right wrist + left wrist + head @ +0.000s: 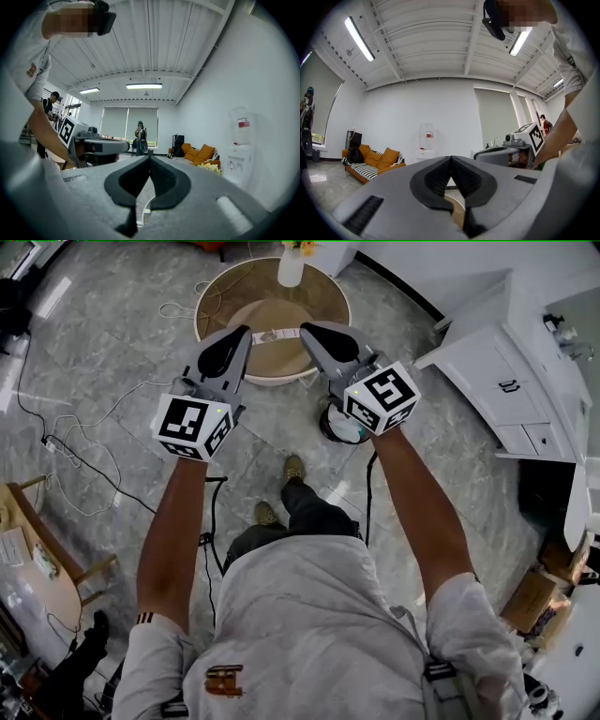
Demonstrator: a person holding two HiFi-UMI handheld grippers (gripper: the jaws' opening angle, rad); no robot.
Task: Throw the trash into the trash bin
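Approach step: left gripper (pixel 246 331) and right gripper (pixel 305 329) are both clenched, empty. The likely trash, a white strip (pixel 277 336), lies on the table (pixel 211 306) just ahead. Next, one gripper must open over it.

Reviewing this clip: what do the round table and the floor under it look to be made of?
Round table: the top looks like wood or wood-look laminate, tan with fine grain lines and a matte finish. Its rim is pale, and the material there is unclear.
Floor: looks like polished marble or marble-look tile. It is grey with white veining, straight joints and a light sheen.
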